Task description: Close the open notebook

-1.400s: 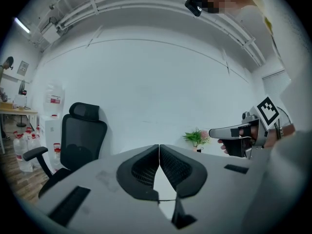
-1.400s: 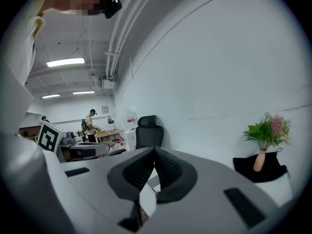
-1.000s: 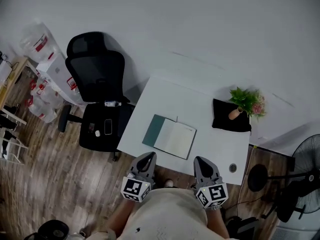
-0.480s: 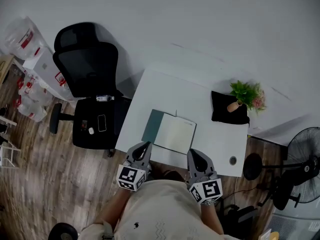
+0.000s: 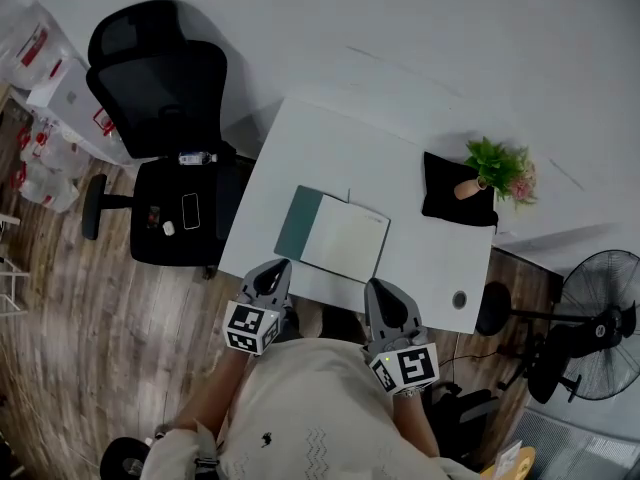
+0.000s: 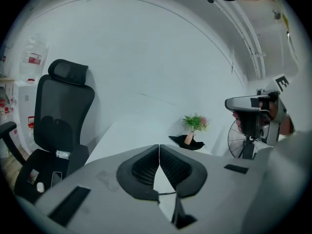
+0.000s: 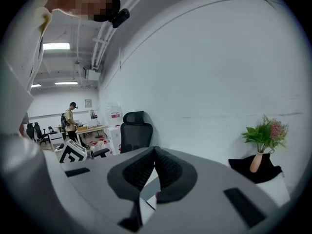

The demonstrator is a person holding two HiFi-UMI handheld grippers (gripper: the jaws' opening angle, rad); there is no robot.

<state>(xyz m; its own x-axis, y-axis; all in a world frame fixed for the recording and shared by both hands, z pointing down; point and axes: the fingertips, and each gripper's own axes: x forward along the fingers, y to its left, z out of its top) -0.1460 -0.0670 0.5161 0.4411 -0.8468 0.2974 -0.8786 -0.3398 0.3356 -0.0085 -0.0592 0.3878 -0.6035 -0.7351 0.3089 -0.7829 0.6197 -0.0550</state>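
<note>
The open notebook point(image 5: 335, 236) lies flat on the white table point(image 5: 330, 153), with its teal cover point(image 5: 298, 222) at the left and a blank white page point(image 5: 350, 246) at the right. Both grippers hover at the table's near edge, short of the notebook and not touching it. My left gripper point(image 5: 271, 268) is off the notebook's near left corner, my right gripper point(image 5: 377, 288) off its near right corner. In the left gripper view the left gripper's point(image 6: 159, 148) pads meet with nothing between them. In the right gripper view the right gripper's point(image 7: 154, 150) pads also meet on nothing.
A black office chair point(image 5: 160, 98) stands left of the table with a phone point(image 5: 190, 210) on its seat. A small potted plant point(image 5: 492, 168) on a black cloth point(image 5: 455, 200) sits at the table's far right. A fan point(image 5: 592, 318) stands at the right. A person stands far off in the room point(image 7: 71, 116).
The head view has shifted. Both grippers have drifted along the table's near edge, the left one sinking. Both stay shut, and the notebook lies open as before.
</note>
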